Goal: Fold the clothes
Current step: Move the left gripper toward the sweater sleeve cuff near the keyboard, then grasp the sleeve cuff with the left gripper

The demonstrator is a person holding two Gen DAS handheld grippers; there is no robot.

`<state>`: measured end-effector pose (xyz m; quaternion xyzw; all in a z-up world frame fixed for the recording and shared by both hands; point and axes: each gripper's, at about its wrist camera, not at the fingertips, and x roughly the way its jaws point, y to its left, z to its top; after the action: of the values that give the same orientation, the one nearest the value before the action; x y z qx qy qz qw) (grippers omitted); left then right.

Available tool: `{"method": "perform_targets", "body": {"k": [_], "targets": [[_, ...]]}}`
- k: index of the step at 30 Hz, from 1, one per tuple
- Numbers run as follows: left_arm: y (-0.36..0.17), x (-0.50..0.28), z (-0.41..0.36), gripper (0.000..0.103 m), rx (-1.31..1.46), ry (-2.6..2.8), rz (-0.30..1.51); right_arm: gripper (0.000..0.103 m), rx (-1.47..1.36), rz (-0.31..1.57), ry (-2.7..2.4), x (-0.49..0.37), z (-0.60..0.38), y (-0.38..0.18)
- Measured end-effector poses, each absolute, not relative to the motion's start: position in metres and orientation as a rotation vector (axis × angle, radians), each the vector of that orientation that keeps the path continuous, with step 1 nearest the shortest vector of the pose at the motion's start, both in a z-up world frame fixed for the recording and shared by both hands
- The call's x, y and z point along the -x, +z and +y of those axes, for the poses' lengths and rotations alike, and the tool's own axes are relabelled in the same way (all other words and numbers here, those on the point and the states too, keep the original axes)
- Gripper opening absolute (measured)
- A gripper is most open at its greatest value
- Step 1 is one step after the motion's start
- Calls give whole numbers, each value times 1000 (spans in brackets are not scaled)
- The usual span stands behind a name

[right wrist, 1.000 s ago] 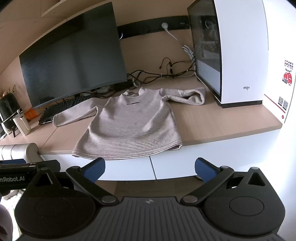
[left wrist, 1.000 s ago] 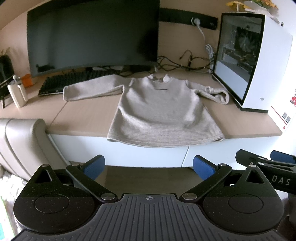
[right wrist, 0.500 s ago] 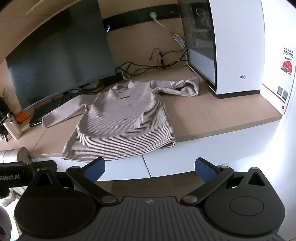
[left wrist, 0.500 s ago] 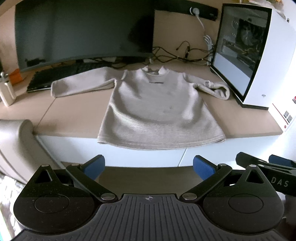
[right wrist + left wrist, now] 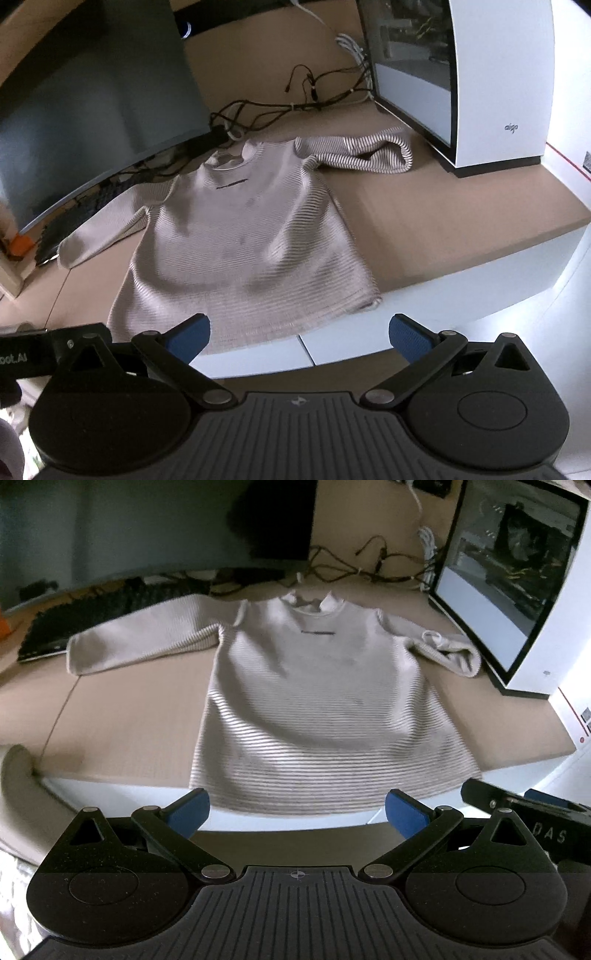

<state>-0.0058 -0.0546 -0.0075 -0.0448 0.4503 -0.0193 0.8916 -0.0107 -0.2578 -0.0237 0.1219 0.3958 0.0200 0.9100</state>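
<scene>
Desk [image 5: 122,716] holds sweater [image 5: 317,716]; only right view shows orange block [image 5: 21,245].

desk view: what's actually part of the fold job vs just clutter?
Job:
- beige ribbed sweater, spread flat on the desk
- left gripper, open, empty
- right gripper, open, empty

Lying about:
- curved monitor
- keyboard
- white PC case
- cables

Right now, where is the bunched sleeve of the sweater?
In both views, the bunched sleeve lies on the desk at the sweater's right, beside the white computer case.
</scene>
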Motion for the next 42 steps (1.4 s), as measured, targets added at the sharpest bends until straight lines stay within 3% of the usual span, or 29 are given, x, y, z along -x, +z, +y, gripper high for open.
{"method": "perform_targets", "body": {"k": [12,25,27,28,29,30,35,40,42], "targets": [[-45,-75,30,103,358,-62,1005,103,-178,944,-48,-42,-212,-52],[-32,-127,147,103,382,347,751,103,-516,942,88,-73,-221,-55],[-33,-128,164,99,352,436,714,103,-514,949,93,-80,-220,-56],[-35,-129,173,91,344,474,709,103,-508,949,104,-86,-219,-56],[-38,-131,182,67,349,503,718,103,-498,944,118,-92,-219,-54],[-42,-133,190,62,371,519,733,103,-482,936,136,-97,-218,-52],[-57,-140,215,72,469,554,738,103,-426,899,268,-128,-217,-37],[-72,-155,222,56,458,575,720,103,-366,883,298,-144,-218,-30],[-78,-162,224,56,450,594,719,103,-365,896,275,-145,-224,-31]]}}
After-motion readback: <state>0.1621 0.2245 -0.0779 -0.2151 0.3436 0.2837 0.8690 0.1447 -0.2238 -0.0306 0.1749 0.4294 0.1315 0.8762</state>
